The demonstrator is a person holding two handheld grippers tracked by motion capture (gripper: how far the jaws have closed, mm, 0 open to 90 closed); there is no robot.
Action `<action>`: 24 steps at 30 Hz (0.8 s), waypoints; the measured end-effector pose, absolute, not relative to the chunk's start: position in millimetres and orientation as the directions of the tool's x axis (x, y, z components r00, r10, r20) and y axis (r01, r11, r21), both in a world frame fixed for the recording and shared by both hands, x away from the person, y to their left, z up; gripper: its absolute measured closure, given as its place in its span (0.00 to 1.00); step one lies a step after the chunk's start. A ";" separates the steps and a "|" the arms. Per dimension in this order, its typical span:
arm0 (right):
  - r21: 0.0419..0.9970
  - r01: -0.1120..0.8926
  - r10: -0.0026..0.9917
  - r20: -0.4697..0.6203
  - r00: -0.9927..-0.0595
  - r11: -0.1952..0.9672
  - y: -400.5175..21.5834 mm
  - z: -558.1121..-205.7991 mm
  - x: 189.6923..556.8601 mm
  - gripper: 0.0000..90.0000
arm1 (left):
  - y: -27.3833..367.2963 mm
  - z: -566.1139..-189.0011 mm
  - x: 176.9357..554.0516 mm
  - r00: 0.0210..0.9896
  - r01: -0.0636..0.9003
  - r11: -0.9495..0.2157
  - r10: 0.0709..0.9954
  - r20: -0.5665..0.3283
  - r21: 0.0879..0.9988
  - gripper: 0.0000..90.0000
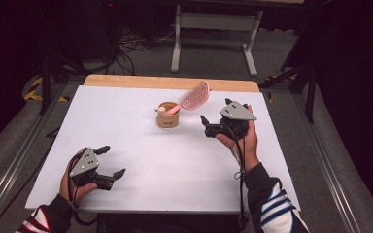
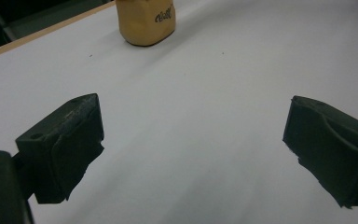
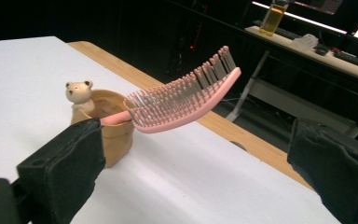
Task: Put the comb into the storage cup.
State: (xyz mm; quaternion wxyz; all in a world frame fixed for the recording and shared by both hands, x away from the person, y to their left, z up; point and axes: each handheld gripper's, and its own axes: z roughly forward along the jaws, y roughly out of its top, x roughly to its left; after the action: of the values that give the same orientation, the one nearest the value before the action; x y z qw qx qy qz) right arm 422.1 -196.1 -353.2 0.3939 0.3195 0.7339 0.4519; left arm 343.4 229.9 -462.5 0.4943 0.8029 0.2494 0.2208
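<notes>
From above, the left gripper [image 1: 110,162] rests low on the white desk [image 1: 141,160], jaws wide. The right gripper [image 1: 208,124] is held raised, jaws wide, with the cup [image 1: 167,116] and pink brush [image 1: 193,96] at its 10 o'clock.

In the left gripper view, the cup [image 2: 145,21] stands far off at 11 o'clock.

In the right gripper view, the brush [image 3: 186,95] leans out of the cup [image 3: 109,128], between the jaws but beyond them.
</notes>
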 end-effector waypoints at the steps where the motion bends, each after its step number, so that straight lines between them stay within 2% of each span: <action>1: 0.915 0.111 0.823 -0.290 -0.489 0.388 -196.1 -353.3 421.6 0.05 | 230.1 -462.4 343.4 0.778 0.181 -0.386 0.618 0.108 0.904 0.06; 9: 0.915 0.114 0.820 -0.284 -0.496 0.386 -196.4 -355.2 414.5 0.05 | 230.8 -462.3 343.3 0.777 0.184 -0.384 0.620 0.106 0.905 0.06; 24: 0.888 0.052 0.778 -0.369 -0.508 0.456 -192.9 -366.4 389.9 0.05 | 232.3 -461.5 343.0 0.778 0.179 -0.386 0.619 0.110 0.905 0.06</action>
State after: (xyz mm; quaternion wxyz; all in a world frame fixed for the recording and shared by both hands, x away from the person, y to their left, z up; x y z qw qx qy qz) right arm 389.9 -192.9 -366.4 0.4109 0.2776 0.7478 0.4416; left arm 343.0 232.3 -461.5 0.4951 0.8024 0.2486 0.2220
